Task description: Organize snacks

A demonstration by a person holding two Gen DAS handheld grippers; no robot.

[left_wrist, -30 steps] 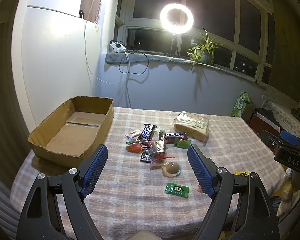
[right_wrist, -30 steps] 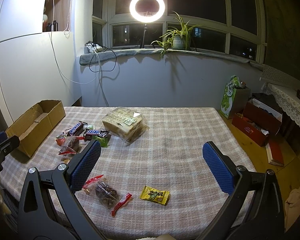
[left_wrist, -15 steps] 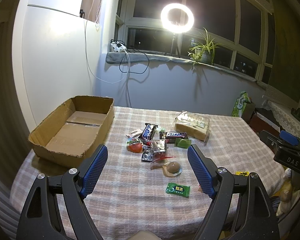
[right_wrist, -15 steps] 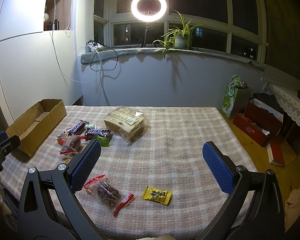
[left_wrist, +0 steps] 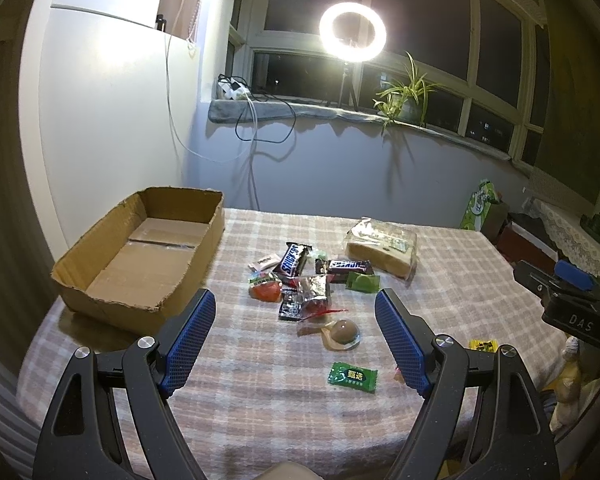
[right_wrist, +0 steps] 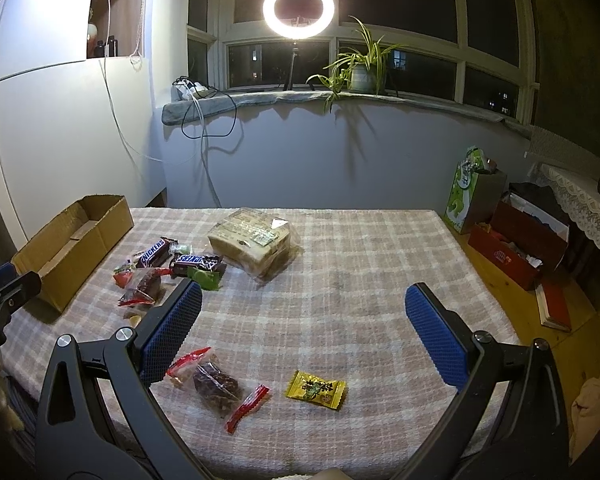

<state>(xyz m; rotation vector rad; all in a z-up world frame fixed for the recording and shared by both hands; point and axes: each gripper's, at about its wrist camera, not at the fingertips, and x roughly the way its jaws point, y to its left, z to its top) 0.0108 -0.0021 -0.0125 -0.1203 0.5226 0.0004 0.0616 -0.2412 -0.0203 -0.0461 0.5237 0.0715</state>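
Loose snacks lie on a checked tablecloth (left_wrist: 260, 392). Two Snickers bars (left_wrist: 293, 259) (right_wrist: 153, 253), a bagged bread loaf (left_wrist: 382, 249) (right_wrist: 250, 240), a brown jelly cup (left_wrist: 342, 332) and a green candy packet (left_wrist: 353, 377) sit ahead of my left gripper (left_wrist: 294, 342), which hovers open and empty. An open cardboard box (left_wrist: 140, 256) (right_wrist: 72, 246) stands at the table's left. My right gripper (right_wrist: 304, 338) is open and empty above a clear packet of dark dried fruit (right_wrist: 214, 386) and a yellow candy packet (right_wrist: 315, 389).
A windowsill with a ring light (right_wrist: 298, 4), a potted plant (right_wrist: 360, 72) and cables runs behind the table. On the floor at the right stand a green bag (right_wrist: 466, 196) and red boxes (right_wrist: 512, 248). The table's near edge lies just below both grippers.
Both grippers stay open; the views have shifted only slightly, with the snacks sliding a little lower and nearer in the right wrist view.
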